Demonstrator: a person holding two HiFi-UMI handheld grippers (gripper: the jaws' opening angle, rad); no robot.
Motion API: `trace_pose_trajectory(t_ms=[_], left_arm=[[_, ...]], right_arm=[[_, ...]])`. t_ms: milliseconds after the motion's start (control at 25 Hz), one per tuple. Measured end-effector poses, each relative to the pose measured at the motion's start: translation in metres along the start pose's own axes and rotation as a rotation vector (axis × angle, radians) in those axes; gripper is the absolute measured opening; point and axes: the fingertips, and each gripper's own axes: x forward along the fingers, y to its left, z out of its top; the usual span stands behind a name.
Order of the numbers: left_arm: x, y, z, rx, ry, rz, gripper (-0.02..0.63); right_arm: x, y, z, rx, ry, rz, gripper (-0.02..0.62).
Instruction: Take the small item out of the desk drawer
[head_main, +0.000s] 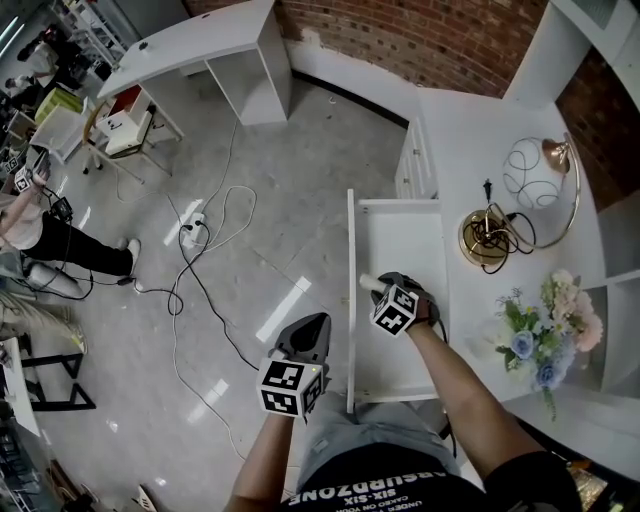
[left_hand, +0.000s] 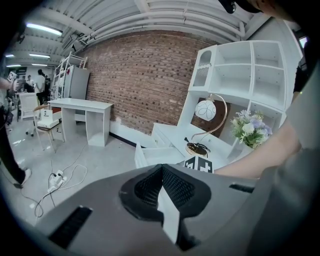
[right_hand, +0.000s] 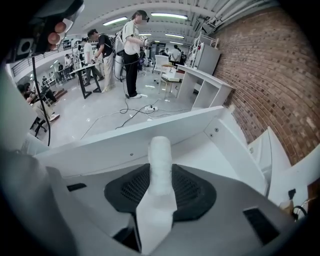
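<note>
The right gripper (right_hand: 161, 186) clamps a small white cylindrical roll (right_hand: 161, 162) over the open white desk drawer (head_main: 352, 300). The left gripper (head_main: 305, 335) hangs closed and empty beside it. Lifting the roll clear likely remains

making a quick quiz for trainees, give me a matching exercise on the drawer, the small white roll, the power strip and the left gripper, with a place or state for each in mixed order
Column one:
1. drawer
2. small white roll
3. power strip
4. left gripper

Column two:
a. lying on the floor
b. shut, with nothing in it
c. pulled open
d. clamped in the right gripper

Pairs: 1-c, 2-d, 3-a, 4-b
</note>
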Motion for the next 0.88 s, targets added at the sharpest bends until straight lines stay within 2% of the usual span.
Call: trace_pose_trajectory(t_ms=[360, 880], left_arm=[[-0.004, -0.001, -0.005, 0.009, 0.012, 0.003, 0.005], [-0.011, -0.007, -0.003, 0.033, 0.01, -0.009, 0.005]], right_arm=[[-0.016, 0.008, 0.009, 0.049, -0.041, 0.005, 0.133], [-0.046, 0.012, 0.01, 0.188, -0.108, 0.01, 0.133]])
